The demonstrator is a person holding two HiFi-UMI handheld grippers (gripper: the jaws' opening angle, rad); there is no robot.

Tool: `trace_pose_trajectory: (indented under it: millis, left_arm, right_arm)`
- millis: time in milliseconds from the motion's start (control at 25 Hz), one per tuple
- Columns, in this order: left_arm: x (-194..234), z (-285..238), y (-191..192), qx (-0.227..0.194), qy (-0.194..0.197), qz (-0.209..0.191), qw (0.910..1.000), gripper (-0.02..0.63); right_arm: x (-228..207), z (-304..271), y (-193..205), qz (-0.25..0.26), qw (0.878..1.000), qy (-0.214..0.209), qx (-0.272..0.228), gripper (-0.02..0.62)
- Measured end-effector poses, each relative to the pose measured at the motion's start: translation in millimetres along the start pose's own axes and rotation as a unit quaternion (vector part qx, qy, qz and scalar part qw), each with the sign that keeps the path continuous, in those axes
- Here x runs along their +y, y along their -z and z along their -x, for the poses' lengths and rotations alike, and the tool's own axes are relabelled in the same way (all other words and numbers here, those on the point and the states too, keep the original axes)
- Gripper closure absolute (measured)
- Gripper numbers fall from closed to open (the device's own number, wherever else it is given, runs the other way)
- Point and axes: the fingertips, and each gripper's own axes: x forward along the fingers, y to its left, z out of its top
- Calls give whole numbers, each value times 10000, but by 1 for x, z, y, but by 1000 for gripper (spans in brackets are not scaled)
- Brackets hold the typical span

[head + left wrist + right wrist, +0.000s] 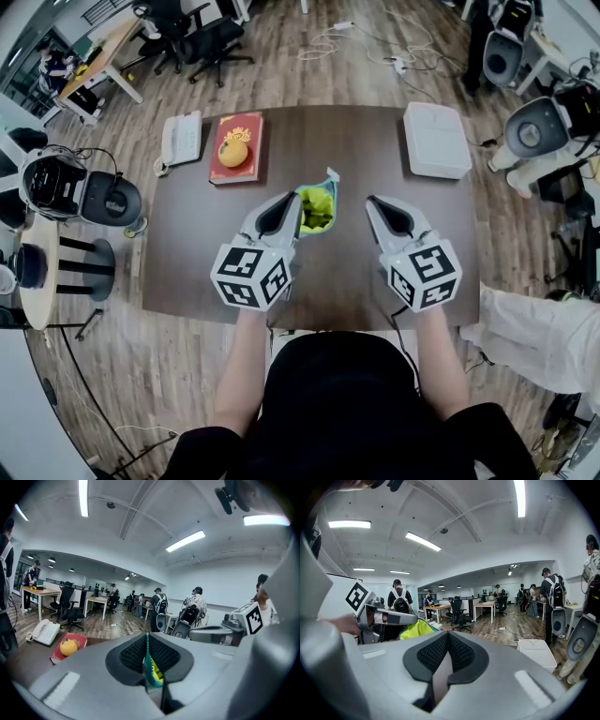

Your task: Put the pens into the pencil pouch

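The pencil pouch (317, 208), yellow-green with a teal zipper edge, stands open-mouthed at the middle of the dark table (347, 277). My left gripper (289, 201) is shut on its left rim; in the left gripper view a strip of the teal edge (151, 667) sits pinched between the jaws of my left gripper (147, 639). My right gripper (372, 202) hovers just right of the pouch, shut with nothing in it, as the right gripper view (448, 638) also shows. From that side the pouch (417, 629) appears beside the left gripper (389, 617). No pen shows in any view.
A red book (251, 139) with an orange fruit (232, 153) on it lies at the table's back left, beside a white telephone (181, 139). A white box (436, 139) sits at the back right. Office chairs and a small round side table (37, 281) stand around.
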Motion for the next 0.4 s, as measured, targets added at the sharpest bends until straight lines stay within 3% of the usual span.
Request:
trace_pose_trajectory:
  millis: [400]
  left_arm:
    - [3, -3, -1, 27, -15, 18, 10000, 594]
  right_arm:
    - [-2, -2, -1, 20, 10000, -5, 30, 588]
